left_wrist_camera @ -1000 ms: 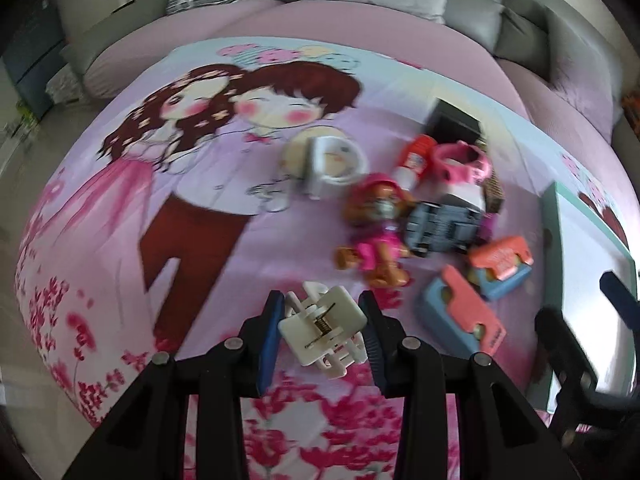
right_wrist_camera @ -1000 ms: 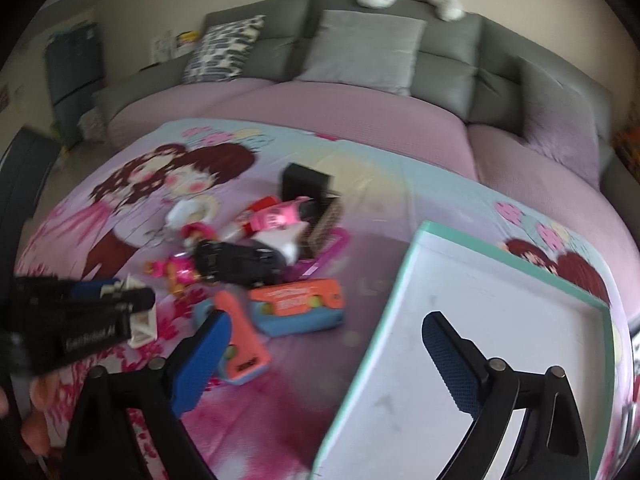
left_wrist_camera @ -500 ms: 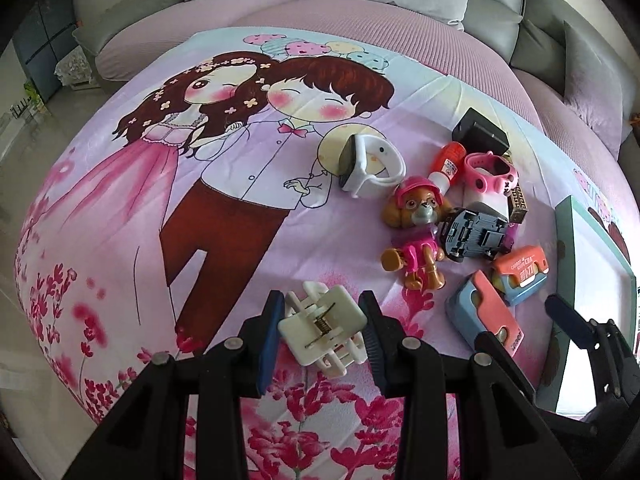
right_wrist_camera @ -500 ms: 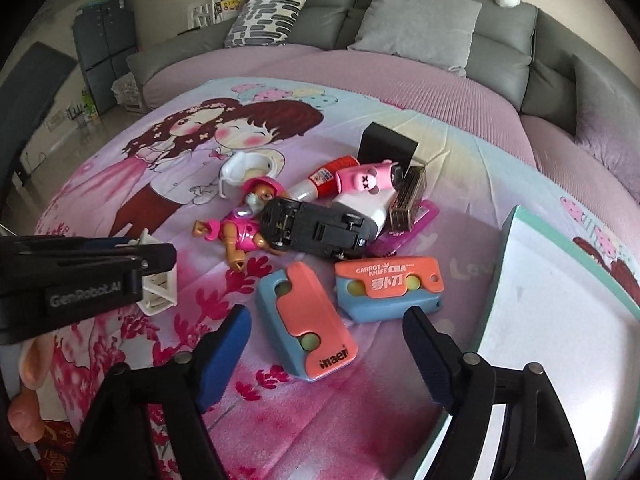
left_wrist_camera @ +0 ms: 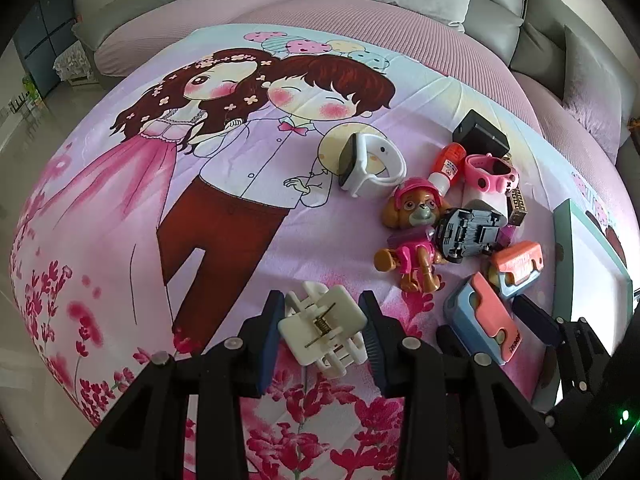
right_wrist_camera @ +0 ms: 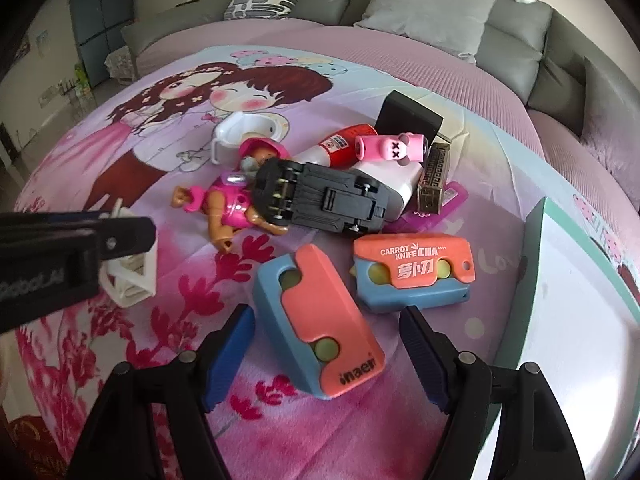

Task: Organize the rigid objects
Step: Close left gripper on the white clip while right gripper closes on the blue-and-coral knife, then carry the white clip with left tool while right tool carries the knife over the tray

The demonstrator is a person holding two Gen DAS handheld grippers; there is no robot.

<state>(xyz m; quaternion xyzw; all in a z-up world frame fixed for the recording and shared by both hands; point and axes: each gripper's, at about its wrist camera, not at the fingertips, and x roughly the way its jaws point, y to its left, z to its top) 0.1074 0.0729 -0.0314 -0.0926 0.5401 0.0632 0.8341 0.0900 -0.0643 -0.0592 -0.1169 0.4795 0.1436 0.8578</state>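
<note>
My left gripper is shut on a white hair claw clip, held just above the cartoon-print blanket. In the right wrist view that clip shows at the left, under the black left gripper body. My right gripper is open and low over the blanket. Its blue pads stand either side of a blue-and-orange carrot knife toy with a gap on both sides. A second carrot knife toy lies just beyond, to the right.
Behind lies a pile: an upturned black toy car, a pink pup figure, a white watch, a pink watch, a red glue bottle and a black box. A teal-rimmed white tray sits right.
My right gripper has come down and left, from over the tray to around the nearer carrot knife toy, with its jaws narrower. The left gripper still holds the clip, almost in place.
</note>
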